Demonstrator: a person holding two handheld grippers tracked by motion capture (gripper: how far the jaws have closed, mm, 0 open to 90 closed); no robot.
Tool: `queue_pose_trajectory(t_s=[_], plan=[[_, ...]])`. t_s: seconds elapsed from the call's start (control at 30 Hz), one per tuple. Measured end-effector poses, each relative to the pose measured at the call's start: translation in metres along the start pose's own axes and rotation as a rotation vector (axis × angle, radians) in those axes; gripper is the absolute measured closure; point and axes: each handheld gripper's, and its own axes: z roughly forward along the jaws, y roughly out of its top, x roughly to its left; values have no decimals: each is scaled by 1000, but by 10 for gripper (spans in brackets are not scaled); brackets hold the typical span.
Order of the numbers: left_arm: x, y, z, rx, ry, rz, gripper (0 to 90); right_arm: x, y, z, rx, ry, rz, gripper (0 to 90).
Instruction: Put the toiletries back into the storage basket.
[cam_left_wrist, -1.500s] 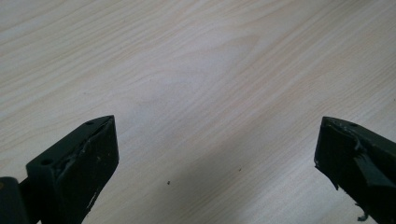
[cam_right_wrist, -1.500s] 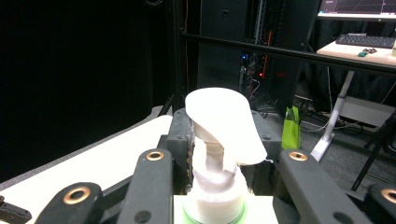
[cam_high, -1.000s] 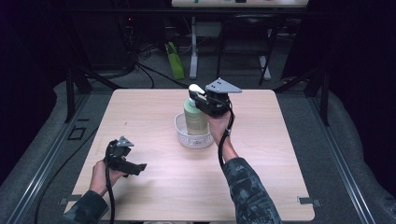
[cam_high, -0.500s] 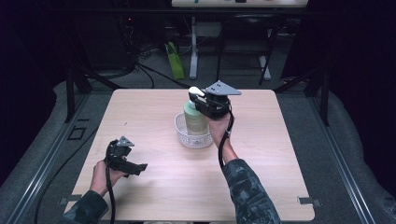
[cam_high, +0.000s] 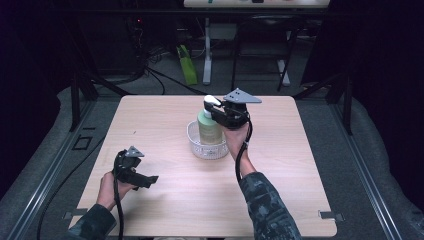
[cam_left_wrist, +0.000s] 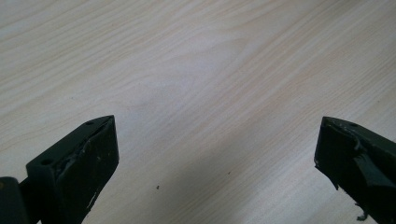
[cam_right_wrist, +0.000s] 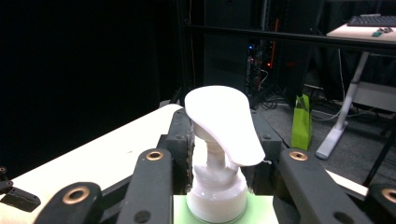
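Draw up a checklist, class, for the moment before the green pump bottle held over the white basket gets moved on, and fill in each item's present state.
1. Right gripper shut on the pump bottle near its top: ok.
2. Bottle upright: ok.
3. Bottle's base inside the white basket: ok; whether it rests on the basket's floor: cannot tell.
4. White pump head free above the gripper: ok.
5. Left gripper open, holding nothing, apart from the basket: ok.
6. Bare table beside the basket: ok.
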Motion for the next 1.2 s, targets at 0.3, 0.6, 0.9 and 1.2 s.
queue_pose_trajectory(t_s=[0.3, 0.6, 0.9, 1.2], plan=[[-1, 1, 1, 0, -2, 5, 0, 2, 0, -4, 16, 0, -33, 673], [0, 1, 1, 3, -5, 9, 0, 2, 2, -3, 20, -8, -37, 668], [-2, 1, 3, 7, -8, 17, 0, 3, 3, -4, 31, -12, -27, 666], [-2, 1, 3, 6, -14, 18, 0, 1, 8, -4, 57, -2, -30, 592]])
